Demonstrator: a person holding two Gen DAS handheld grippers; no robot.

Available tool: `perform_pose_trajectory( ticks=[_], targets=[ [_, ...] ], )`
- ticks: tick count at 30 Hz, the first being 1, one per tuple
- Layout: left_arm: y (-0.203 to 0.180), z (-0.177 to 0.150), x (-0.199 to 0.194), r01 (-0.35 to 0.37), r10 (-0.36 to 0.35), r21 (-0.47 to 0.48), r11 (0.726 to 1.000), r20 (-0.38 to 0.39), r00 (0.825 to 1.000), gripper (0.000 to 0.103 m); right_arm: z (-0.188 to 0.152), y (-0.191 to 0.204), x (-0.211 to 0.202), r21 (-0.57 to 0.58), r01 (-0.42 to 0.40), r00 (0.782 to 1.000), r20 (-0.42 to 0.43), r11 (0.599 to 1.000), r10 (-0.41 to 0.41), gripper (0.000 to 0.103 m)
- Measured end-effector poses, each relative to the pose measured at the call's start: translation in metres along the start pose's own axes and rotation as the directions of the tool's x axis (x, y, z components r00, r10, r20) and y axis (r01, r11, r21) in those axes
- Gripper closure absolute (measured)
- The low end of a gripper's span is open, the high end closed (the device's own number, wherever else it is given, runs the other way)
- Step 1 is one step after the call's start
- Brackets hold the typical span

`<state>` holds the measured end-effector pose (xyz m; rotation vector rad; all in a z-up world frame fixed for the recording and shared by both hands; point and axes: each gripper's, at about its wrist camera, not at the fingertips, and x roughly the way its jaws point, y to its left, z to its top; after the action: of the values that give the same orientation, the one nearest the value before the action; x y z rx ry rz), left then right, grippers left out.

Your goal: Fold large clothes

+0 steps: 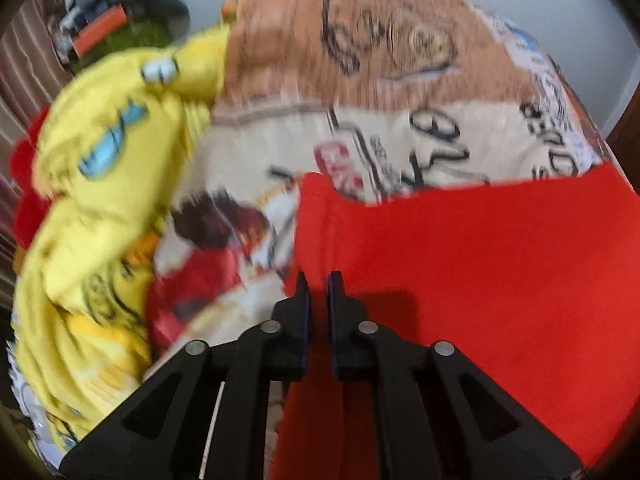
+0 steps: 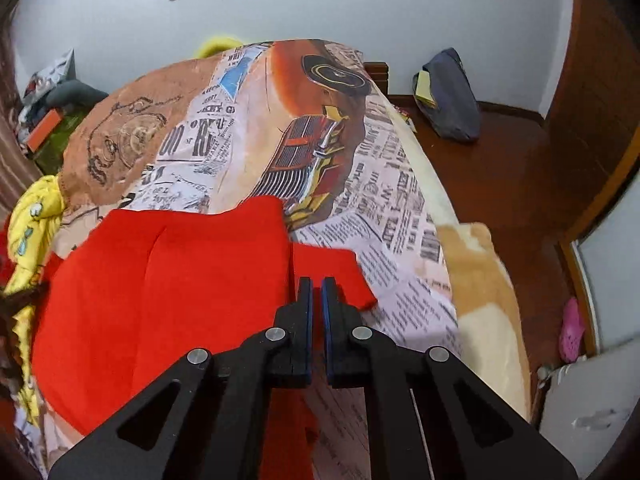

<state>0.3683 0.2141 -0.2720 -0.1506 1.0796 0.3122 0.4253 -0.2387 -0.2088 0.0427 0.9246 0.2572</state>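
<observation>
A large red garment (image 1: 460,272) lies spread on a bed with a newspaper-and-car print cover (image 1: 400,144). My left gripper (image 1: 319,280) is shut on the red garment's left edge, with cloth running between its jaws. In the right wrist view the same red garment (image 2: 180,280) lies at the left and centre. My right gripper (image 2: 316,284) is shut on the garment's right edge, where a red flap (image 2: 340,276) sticks out over the bed cover (image 2: 380,208). The left wrist view is blurred.
A crumpled yellow printed garment (image 1: 100,184) lies on the bed's left side, also in the right wrist view (image 2: 32,220). Clutter with an orange box (image 1: 100,28) sits beyond it. A grey bag (image 2: 448,96) and pink shoe (image 2: 572,332) lie on the wooden floor (image 2: 500,184) right of the bed.
</observation>
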Motion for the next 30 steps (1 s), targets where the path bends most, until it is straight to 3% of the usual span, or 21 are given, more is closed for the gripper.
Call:
perform_pose_trajectory(
  ticks=[3,7,12,18,20,22,23,30],
  targets=[
    [0.000,-0.011,-0.001,-0.006,0.006,0.005,1.000,-0.006,1.000,0.080,-0.004,0.005,-0.017,-0.020,-0.004,1.000,0.030,1.000,0.004,0.099],
    [0.000,-0.018,-0.022,-0.004,0.003,0.029,1.000,0.022,1.000,0.075,-0.004,0.025,-0.041,-0.072,-0.015,0.996,0.092,0.997,0.021,0.099],
    [-0.004,-0.027,-0.066,0.057,-0.062,0.055,0.997,0.090,0.994,0.065,-0.005,0.064,-0.064,-0.145,-0.081,0.984,0.144,0.986,0.102,0.097],
    [-0.021,-0.032,-0.110,0.113,-0.132,0.115,0.987,0.169,0.977,0.056,-0.016,0.123,-0.065,-0.247,-0.153,0.973,0.133,0.957,0.190,0.095],
    [-0.030,-0.034,-0.119,0.134,-0.158,0.139,0.981,0.183,0.970,0.056,-0.021,0.139,-0.059,-0.271,-0.176,0.971,0.112,0.946,0.212,0.088],
    [-0.041,-0.036,-0.125,0.159,-0.188,0.161,0.974,0.184,0.965,0.055,-0.027,0.155,-0.050,-0.289,-0.196,0.970,0.086,0.937,0.229,0.072],
    [-0.047,-0.037,-0.127,0.175,-0.206,0.170,0.970,0.182,0.962,0.054,-0.029,0.160,-0.047,-0.293,-0.198,0.970,0.078,0.935,0.230,0.068],
    [-0.089,-0.048,-0.116,0.224,-0.259,0.223,0.949,0.142,0.955,0.050,-0.047,0.189,-0.007,-0.326,-0.184,0.983,-0.035,0.927,0.183,0.055]
  ],
)
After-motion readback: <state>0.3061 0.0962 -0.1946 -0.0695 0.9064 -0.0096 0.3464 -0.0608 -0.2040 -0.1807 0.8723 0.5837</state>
